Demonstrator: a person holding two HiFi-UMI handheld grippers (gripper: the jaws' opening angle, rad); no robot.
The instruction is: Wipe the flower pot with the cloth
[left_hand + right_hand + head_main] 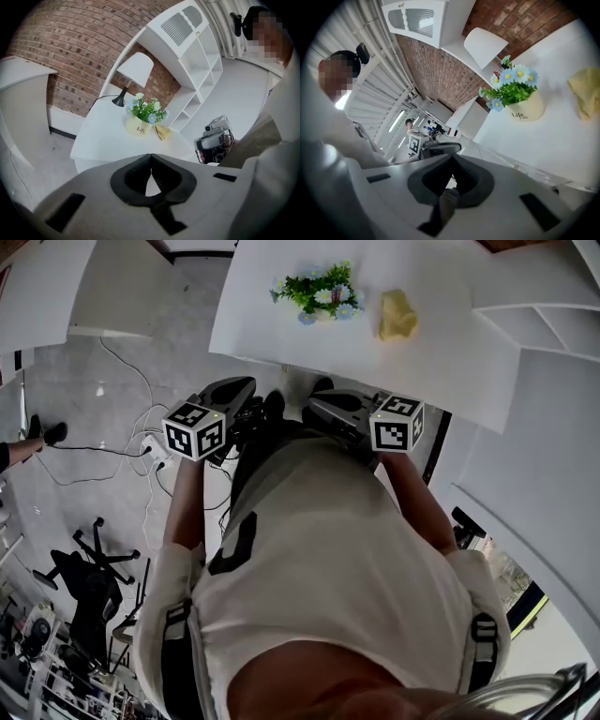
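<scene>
Both shut, empty: L tongs (pixel 150 163), R tongs (pixel 452 165). Cloth (pixel 397 315) just beside flower pot (pixel 137 126) looks soft, light; pinch top fold.

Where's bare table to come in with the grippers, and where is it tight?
Bare: the near strip of the table, between its front edge and the flower pot and cloth; also left of the pot and right of the cloth. Tight: the narrow gap between pot and cloth, and behind the pot, where the lamp stands.
</scene>
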